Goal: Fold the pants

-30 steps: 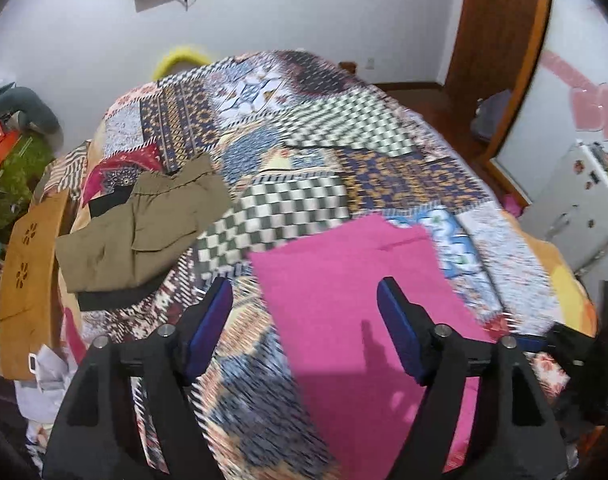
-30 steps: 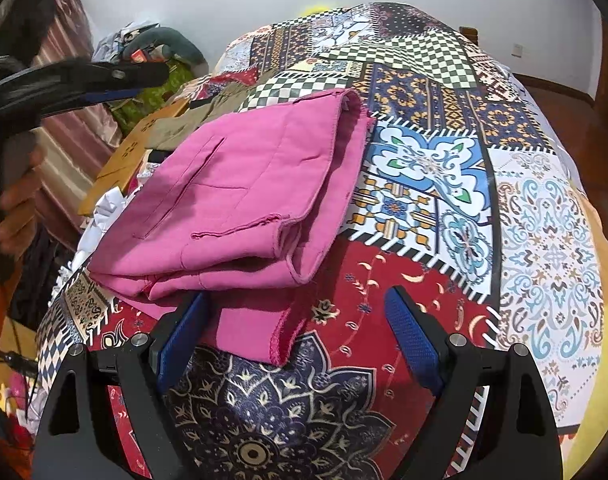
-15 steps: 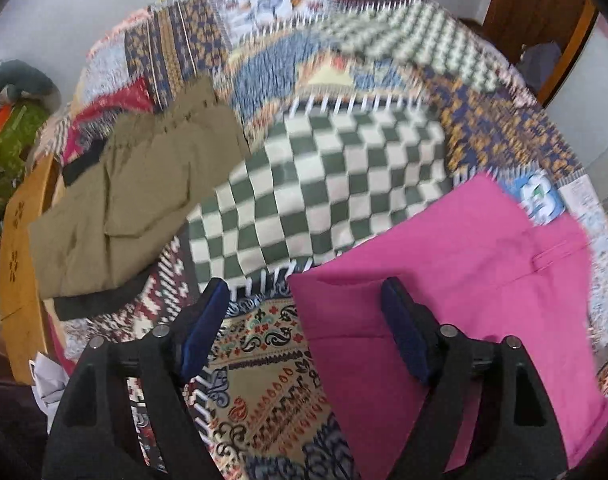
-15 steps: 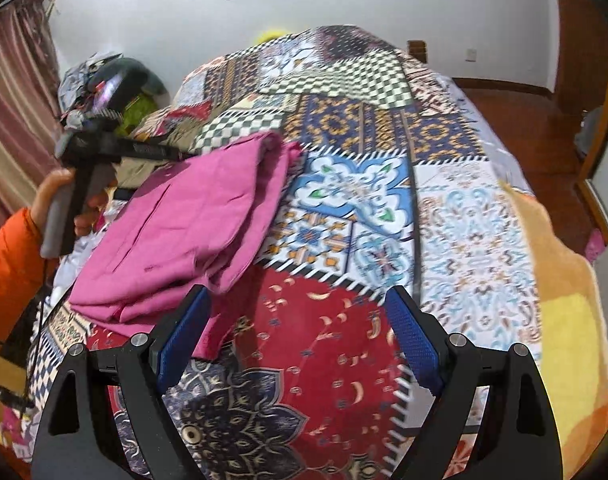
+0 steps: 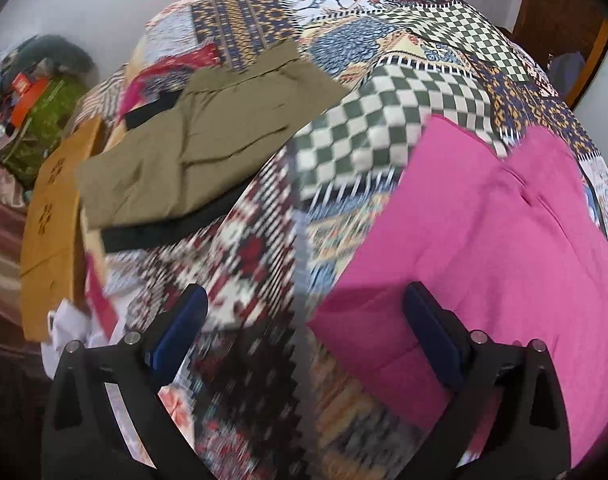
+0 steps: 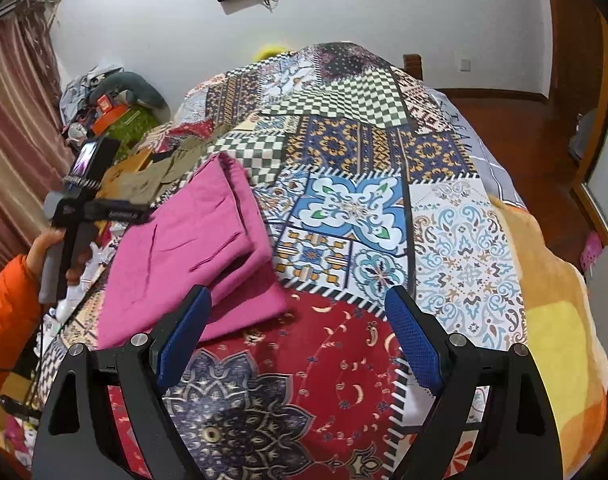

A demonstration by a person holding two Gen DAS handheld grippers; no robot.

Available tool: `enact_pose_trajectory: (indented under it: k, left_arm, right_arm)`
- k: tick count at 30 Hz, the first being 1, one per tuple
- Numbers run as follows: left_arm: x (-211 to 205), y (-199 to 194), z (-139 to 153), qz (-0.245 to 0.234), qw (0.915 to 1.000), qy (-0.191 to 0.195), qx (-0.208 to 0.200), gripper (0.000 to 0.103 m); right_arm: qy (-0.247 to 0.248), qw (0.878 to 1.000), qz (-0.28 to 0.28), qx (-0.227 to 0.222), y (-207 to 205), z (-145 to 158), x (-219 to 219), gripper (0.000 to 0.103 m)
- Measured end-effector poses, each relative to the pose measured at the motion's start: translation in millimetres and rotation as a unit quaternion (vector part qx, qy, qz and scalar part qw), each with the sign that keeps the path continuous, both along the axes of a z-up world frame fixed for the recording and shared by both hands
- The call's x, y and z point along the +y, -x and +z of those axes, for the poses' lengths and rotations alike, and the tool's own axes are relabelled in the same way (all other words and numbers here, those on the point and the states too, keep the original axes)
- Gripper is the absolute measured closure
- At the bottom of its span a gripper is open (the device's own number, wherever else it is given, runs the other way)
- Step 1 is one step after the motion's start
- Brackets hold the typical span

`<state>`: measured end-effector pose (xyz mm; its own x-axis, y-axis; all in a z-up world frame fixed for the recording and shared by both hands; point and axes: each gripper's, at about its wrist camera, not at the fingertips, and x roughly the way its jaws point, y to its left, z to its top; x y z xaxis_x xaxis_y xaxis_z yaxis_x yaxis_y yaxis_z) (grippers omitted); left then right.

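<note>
Folded pink pants [image 5: 496,240] lie on the patchwork bedspread [image 5: 384,128]; they also show in the right wrist view [image 6: 191,248]. My left gripper [image 5: 304,320] is open and empty, hovering at the pants' near left corner, its right finger over the pink cloth. It shows from outside in the right wrist view [image 6: 103,210], held beside the pants' left edge. My right gripper [image 6: 297,320] is open and empty above the red patch, just right of the pants' near corner.
Folded olive pants [image 5: 207,136] on a black garment lie at the bed's left side, also in the right wrist view [image 6: 151,176]. A tan cardboard box [image 5: 51,232] stands at the bed's left edge. Clutter [image 6: 103,108] fills the far left corner.
My left gripper has swung left and lower, so the pink pants now sit to the right. My right gripper has pulled back and up from the pants.
</note>
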<state>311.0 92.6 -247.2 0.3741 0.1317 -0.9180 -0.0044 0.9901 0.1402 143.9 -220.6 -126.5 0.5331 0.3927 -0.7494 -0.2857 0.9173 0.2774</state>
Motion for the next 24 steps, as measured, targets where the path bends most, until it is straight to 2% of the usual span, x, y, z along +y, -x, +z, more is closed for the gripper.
enact_pose_trajectory:
  k: [6, 13, 18, 24]
  left_arm:
    - [4.1, 56.3, 12.6, -0.005, 0.9999, 0.012, -0.001, 0.004]
    - [-5.1, 107.4, 19.7, -0.007, 0.9985, 0.053, -0.006, 0.004]
    - [-10.8, 120.5, 52.8, -0.010, 0.9961, 0.066, -0.057, 0.004]
    - [-29.4, 104.9, 89.8, -0.035, 0.9900, 0.071, -0.117, 0.004]
  right_arm:
    - [0.002, 1.000, 0.019, -0.006, 1.1, 3.1, 19.5, 0.016]
    - [0.008, 0.999, 0.040, 0.001, 5.4, -3.0, 41.9, 0.016]
    - [0.005, 0.998, 0.059, 0.002, 10.5, 1.1, 54.4, 0.016]
    - [0.000, 0.996, 0.088, -0.016, -1.3, 12.6, 74.9, 0.017]
